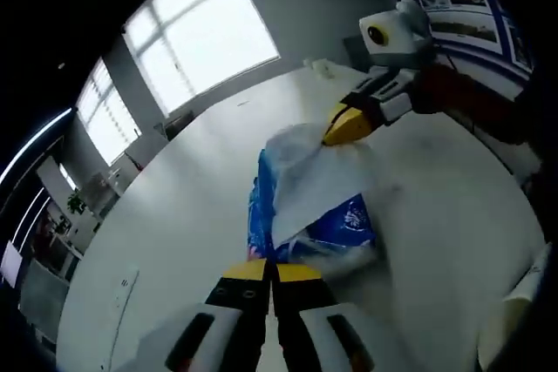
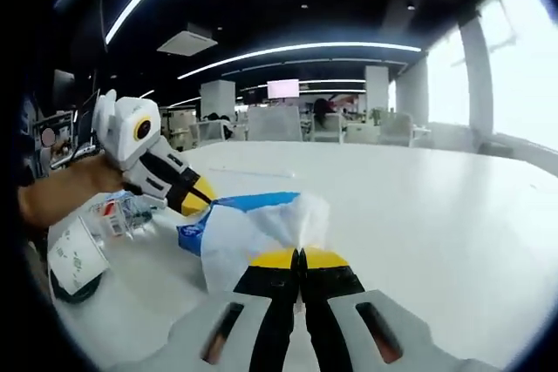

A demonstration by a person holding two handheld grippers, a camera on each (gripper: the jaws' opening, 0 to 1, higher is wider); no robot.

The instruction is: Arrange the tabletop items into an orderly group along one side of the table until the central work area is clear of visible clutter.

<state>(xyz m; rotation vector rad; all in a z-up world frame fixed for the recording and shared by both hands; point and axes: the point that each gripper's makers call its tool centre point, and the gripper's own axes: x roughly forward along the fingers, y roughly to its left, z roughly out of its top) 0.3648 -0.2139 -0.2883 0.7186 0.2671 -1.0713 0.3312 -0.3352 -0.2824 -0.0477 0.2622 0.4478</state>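
Left claw [image 1: 272, 273], seen in the left gripper view: its two yellow-tipped jaws are pressed together with no gap, pinching the near edge of the tissue pack [image 1: 305, 206]. Right claw [image 2: 299, 259], seen in the right gripper view: its jaws are likewise closed tight, gripping the white tissue that sticks up from the same pack [image 2: 248, 228]. Each claw also enters the other's view: the right claw [image 1: 347, 125] reaches in from the upper right of the left gripper view with its yellow tip on the pack's white top, and the left claw [image 2: 193, 197] comes in from the left of the right gripper view, its tip at the pack's blue edge.

Desk [image 1: 192, 215]: a broad white surface, running toward a wall of bright windows [image 1: 205, 37]; in the right gripper view the desk [image 2: 418, 206] spreads bare to the right of the pack.

Tissue pack: a soft blue-and-white plastic-wrapped bundle, crumpled, held between the two claws just over the desk; whether its underside touches the surface cannot be told.

Bottle [image 2: 122, 213]: a clear item with a red label lying at the left edge of the right gripper view, behind the left claw.

Labelled container [image 2: 77, 257]: a white piece with green print resting over a dark round base, near the bottom left, apart from the pack.
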